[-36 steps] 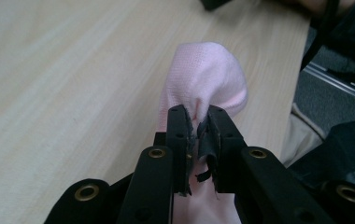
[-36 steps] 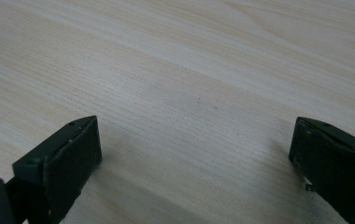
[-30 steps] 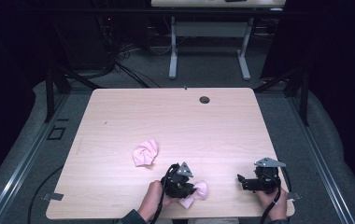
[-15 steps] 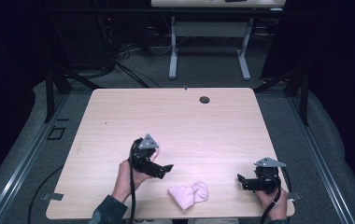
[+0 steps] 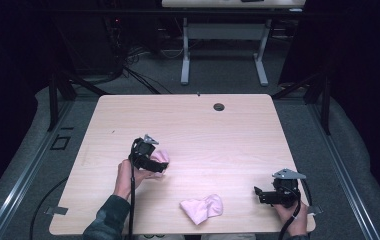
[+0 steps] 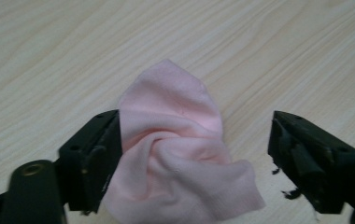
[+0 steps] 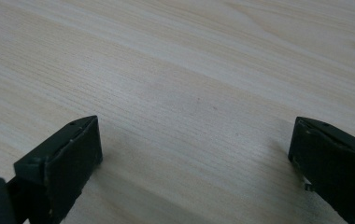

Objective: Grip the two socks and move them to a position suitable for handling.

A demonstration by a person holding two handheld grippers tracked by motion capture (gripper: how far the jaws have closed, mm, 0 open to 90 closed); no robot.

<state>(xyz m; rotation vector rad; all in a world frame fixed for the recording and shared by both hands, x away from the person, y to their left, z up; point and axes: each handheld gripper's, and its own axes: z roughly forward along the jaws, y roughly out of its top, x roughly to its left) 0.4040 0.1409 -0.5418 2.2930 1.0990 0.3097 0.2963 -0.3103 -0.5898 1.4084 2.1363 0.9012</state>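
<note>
Pink crumpled cloth [image 5: 161,157] lies left of centre on the pale wood-grain table [image 5: 228,135], partly under the left gripper [image 5: 153,165]. In the left gripper view the same cloth [image 6: 175,154] sits between wide-spread black jaws, its edge against the left one; nothing is clamped. Lower centre of the high view, a second pink crumpled cloth [image 5: 202,208] rests near the table's front edge. At lower right, the right gripper [image 5: 259,194] rests on bare wood, jaws wide apart and empty.
</note>
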